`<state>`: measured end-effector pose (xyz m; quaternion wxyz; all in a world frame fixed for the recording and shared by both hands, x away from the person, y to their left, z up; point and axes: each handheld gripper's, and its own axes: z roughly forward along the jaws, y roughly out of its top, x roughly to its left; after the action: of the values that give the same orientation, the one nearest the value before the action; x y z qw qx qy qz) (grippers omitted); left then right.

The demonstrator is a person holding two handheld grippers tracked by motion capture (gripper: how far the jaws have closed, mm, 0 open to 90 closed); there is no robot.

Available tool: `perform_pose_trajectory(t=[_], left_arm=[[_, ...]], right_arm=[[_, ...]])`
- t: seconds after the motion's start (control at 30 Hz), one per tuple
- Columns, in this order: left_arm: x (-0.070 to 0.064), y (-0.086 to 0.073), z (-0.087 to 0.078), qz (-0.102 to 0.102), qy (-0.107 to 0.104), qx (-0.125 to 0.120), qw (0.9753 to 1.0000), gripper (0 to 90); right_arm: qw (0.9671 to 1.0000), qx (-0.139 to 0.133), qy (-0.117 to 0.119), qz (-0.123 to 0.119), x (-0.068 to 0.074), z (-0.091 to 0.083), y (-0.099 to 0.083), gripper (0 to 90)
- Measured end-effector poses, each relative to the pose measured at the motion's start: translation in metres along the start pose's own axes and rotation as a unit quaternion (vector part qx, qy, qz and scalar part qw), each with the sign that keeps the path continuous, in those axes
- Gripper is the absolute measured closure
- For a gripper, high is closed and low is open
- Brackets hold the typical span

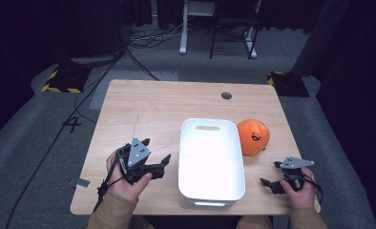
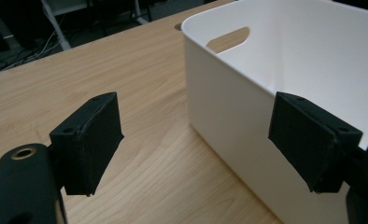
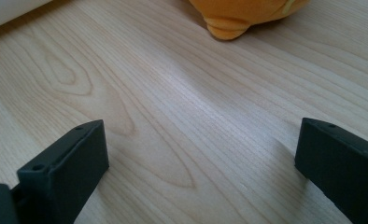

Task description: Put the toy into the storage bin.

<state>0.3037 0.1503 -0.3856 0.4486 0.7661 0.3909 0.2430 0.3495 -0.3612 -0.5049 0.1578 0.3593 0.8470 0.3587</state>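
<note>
A white plastic bin [image 1: 210, 191] with a handle slot stands at the middle of the wooden table, nothing showing inside it. An orange round plush toy [image 1: 253, 136] with a drawn face rests against the bin's right side; its underside shows in the right gripper view [image 3: 233, 18]. My left gripper [image 1: 155, 155] sits low at the bin's left wall, open, with the bin's near corner [image 2: 229, 107] between its jaws' lines. My right gripper [image 1: 271, 172] is open just over the table, short of the plush toy, holding nothing.
The wooden table [image 1: 143, 109] has a round cable hole [image 1: 226, 95] at the back. Beyond it on the grey floor stand desk legs [image 1: 183, 33], cables and yellow-black striped bases [image 1: 62, 78]. Bare wood lies left of and behind the bin.
</note>
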Motion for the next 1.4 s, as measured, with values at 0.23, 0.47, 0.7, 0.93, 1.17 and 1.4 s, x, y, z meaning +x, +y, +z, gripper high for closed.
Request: perform_pose_trajectory(t=[0.23, 0.47, 0.7, 0.93, 1.17, 1.4], left_arm=[[0.023, -0.014, 0.018, -0.024, 0.019, 0.029, 0.9991, 20.4], [0.040, -0.032, 0.033, -0.052, 0.013, 0.048, 0.9974, 22.7], [0.052, -0.053, 0.038, -0.072, 0.022, 0.075, 0.9943, 24.7], [0.055, -0.072, 0.041, -0.071, 0.029, 0.096, 0.9924, 25.0], [0.057, -0.087, 0.041, -0.067, 0.038, 0.124, 0.9893, 25.1], [0.067, -0.097, 0.043, -0.074, 0.040, 0.135, 0.9872, 24.9]], right_arm=[[0.9997, -0.009, -0.016, 0.017, 0.001, -0.003, -0.002, 15.5], [0.9991, -0.024, -0.023, 0.027, 0.000, -0.008, -0.004, 33.2], [0.9967, -0.032, -0.047, 0.058, -0.007, -0.010, 0.006, 41.1], [0.9954, -0.071, -0.046, 0.045, -0.010, -0.028, 0.026, 51.6], [0.9949, -0.098, -0.021, 0.002, 0.002, -0.031, 0.063, 54.7], [0.9952, -0.095, -0.016, -0.015, 0.008, -0.029, 0.080, 54.1]])
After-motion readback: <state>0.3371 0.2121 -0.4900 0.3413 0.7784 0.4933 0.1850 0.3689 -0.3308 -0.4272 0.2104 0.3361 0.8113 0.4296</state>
